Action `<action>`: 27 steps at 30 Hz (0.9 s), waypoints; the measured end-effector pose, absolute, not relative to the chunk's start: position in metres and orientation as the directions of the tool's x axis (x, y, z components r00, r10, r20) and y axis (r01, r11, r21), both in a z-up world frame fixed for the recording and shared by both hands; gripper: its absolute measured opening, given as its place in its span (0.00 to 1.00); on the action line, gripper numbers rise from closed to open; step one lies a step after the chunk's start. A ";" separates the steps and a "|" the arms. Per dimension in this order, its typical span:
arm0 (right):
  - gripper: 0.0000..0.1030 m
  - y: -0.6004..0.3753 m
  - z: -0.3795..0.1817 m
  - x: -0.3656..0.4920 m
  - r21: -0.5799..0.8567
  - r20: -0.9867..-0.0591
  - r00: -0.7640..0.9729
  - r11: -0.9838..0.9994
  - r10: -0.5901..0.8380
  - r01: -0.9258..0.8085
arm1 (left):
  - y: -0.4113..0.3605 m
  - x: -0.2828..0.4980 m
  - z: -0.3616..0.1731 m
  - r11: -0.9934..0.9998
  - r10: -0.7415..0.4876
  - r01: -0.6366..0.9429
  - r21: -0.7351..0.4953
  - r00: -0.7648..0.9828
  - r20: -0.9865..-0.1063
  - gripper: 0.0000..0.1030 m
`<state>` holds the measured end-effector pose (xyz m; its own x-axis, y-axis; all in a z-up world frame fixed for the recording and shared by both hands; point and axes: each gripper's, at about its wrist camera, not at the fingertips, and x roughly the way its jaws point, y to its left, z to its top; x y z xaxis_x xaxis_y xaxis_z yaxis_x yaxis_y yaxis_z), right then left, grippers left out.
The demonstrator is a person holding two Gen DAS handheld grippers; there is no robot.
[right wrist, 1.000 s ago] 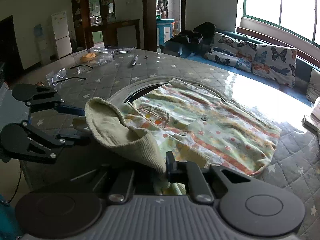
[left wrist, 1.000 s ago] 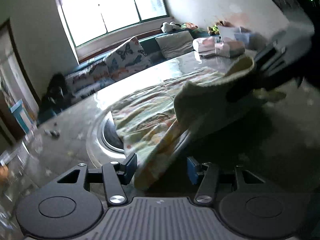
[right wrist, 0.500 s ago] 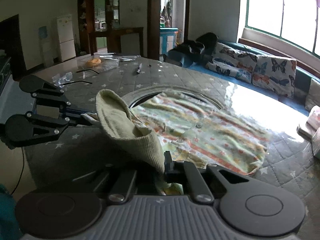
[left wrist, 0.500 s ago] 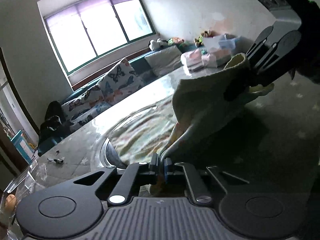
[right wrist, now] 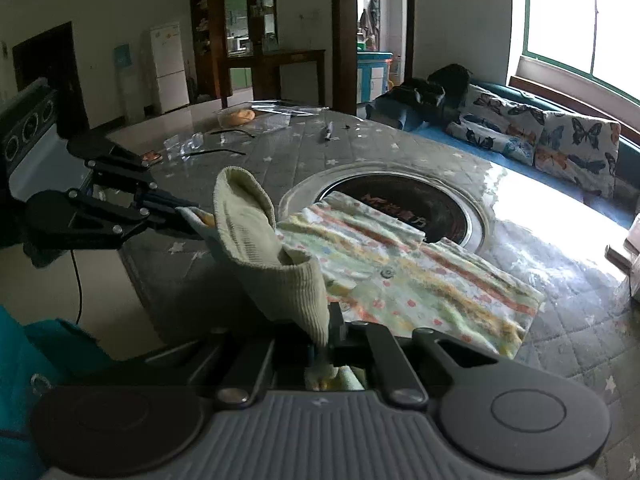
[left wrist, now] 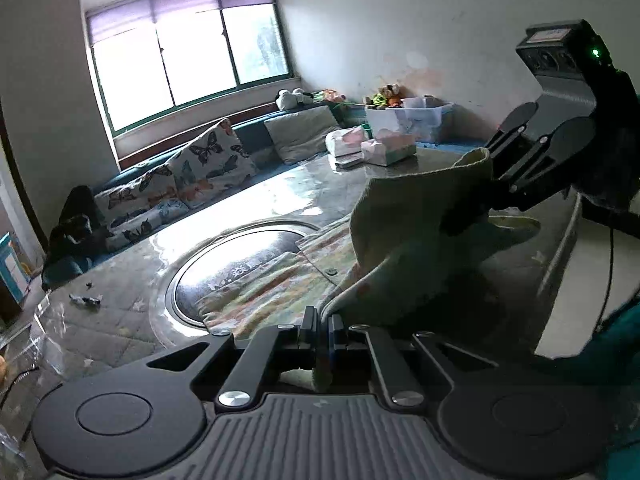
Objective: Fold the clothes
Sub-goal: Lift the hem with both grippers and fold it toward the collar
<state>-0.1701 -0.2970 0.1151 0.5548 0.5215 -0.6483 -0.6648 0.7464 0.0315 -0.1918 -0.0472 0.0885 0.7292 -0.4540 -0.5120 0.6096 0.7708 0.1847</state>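
The patterned shirt (right wrist: 400, 280) lies on the quilted table (right wrist: 280, 152), its far end over the round inset at twelve o'clock. Its ribbed hem (right wrist: 260, 248) is raised off the near edge, apparently to be carried over as a fold. The left gripper (left wrist: 322, 334), at nine o'clock in the right view, and the right gripper (right wrist: 324, 340) each pinch a hem corner, both tilted downward.
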 end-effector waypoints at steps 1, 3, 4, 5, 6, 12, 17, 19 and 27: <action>0.05 -0.297 0.117 -0.164 0.030 -0.647 0.559 0.749 0.519 -0.661 | -0.047 -0.188 0.090 0.776 -0.455 0.606 0.175 0.730 -0.510 0.05; 0.05 -0.295 0.124 -0.151 0.020 -0.646 0.566 0.753 0.512 -0.658 | -0.047 -0.175 0.095 0.785 -0.450 0.595 0.169 0.737 -0.504 0.05; 0.05 -0.294 0.127 -0.142 0.013 -0.646 0.569 0.753 0.508 -0.658 | -0.048 -0.168 0.098 0.790 -0.448 0.590 0.168 0.741 -0.500 0.05; 0.05 -0.293 0.130 -0.133 0.008 -0.648 0.570 0.753 0.505 -0.657 | -0.047 -0.159 0.100 0.797 -0.447 0.584 0.155 0.743 -0.498 0.05; 0.05 -0.291 0.133 -0.124 0.004 -0.650 0.572 0.754 0.501 -0.657 | -0.046 -0.150 0.103 0.804 -0.447 0.577 0.141 0.744 -0.496 0.05; 0.05 -0.278 0.139 -0.055 -0.045 -0.672 0.585 0.762 0.455 -0.646 | -0.042 -0.079 0.103 0.856 -0.420 0.515 0.034 0.735 -0.533 0.05; 0.05 -0.264 0.111 -0.006 -0.058 -0.705 0.584 0.787 0.403 -0.614 | -0.040 -0.021 0.083 0.893 -0.377 0.448 -0.038 0.699 -0.608 0.05; 0.05 -0.258 0.097 0.011 -0.061 -0.719 0.581 0.799 0.380 -0.598 | -0.041 -0.002 0.072 0.903 -0.361 0.426 -0.059 0.678 -0.640 0.06; 0.37 -0.280 0.064 0.024 -0.025 -0.701 0.639 0.885 0.315 -0.464 | -0.040 0.023 0.048 0.922 -0.322 0.379 -0.079 0.639 -0.699 0.13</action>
<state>0.0237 -0.2798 0.0642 0.6394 0.3153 -0.7012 -0.4644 0.8852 -0.0254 0.0226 -0.0396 0.0475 0.6387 -0.3221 -0.6988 0.3790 0.9220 -0.0787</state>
